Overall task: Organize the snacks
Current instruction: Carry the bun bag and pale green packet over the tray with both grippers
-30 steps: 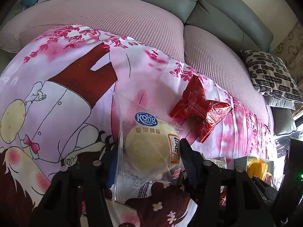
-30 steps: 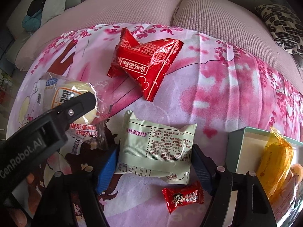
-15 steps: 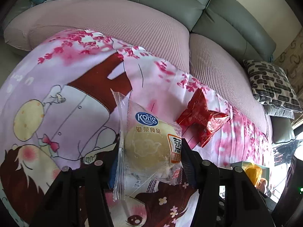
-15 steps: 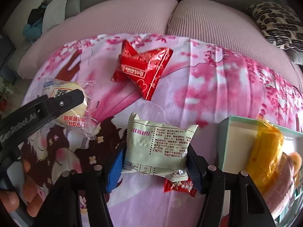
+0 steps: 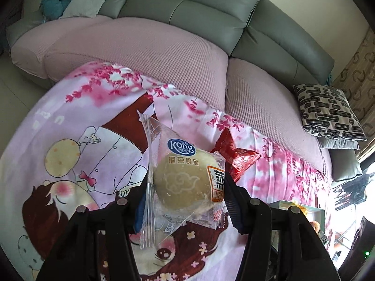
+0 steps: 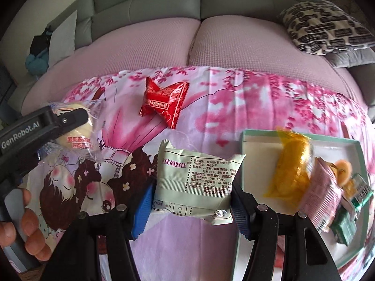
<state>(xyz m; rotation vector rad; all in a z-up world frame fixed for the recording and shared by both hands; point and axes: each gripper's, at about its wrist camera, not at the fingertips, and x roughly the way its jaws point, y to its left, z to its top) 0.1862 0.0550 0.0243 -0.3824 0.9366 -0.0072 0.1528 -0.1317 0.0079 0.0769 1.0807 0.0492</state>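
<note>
A grey sofa point(image 5: 187, 9) with pink seat cushions backs the cartoon-printed cloth point(image 6: 269, 107) covering the surface. At the cloth's right edge the green box point(image 6: 257, 134) already holds several snacks. Both packets have just come up off the cloth: the right gripper point(image 6: 189, 201), its jaws freshly closed, clamps the pale biscuit packet point(image 6: 196, 182), and the left gripper point(image 5: 185, 194) clamps the bun packet point(image 5: 182, 180). Likely both go boxward next; the red packet point(image 6: 164, 103) still lies waiting.

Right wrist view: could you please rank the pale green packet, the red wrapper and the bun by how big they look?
1. Pale green packet, though it sits nearest the camera.
2. Red wrapper.
3. Bun, partly hidden, so its place is unsure.
</note>
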